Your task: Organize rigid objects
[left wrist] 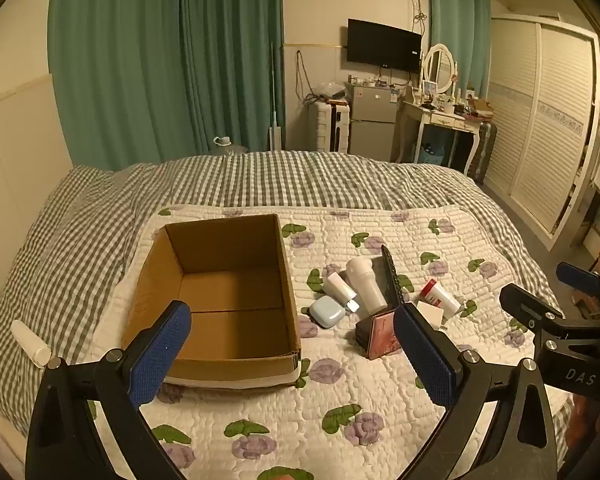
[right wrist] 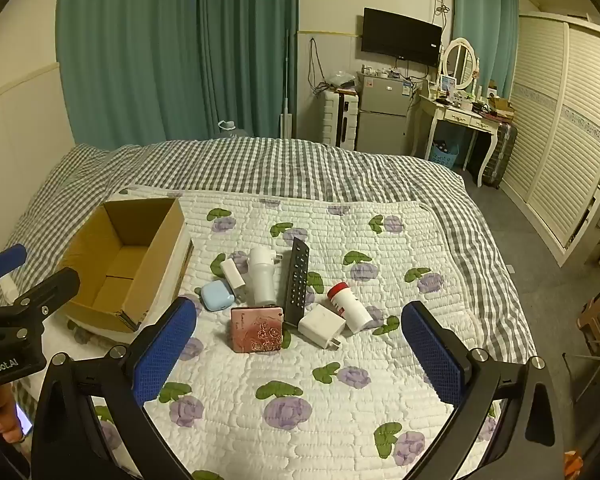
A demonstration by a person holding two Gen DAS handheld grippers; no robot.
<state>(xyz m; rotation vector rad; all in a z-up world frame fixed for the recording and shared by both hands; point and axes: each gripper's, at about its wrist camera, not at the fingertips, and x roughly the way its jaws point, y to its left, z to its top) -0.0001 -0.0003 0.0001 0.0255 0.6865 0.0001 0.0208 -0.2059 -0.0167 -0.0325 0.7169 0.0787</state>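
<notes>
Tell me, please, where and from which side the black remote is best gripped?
Probably at its far half, from above, jaws across its narrow width. The remote lies flat and lengthwise away from the right gripper; its near end touches the pink case and white charger, while the far end stands free.

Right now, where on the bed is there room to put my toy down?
The quilt is bare between the pink case and the right gripper. The cardboard box holds nothing. It is crowded around the remote, white charger and blue case.
</notes>
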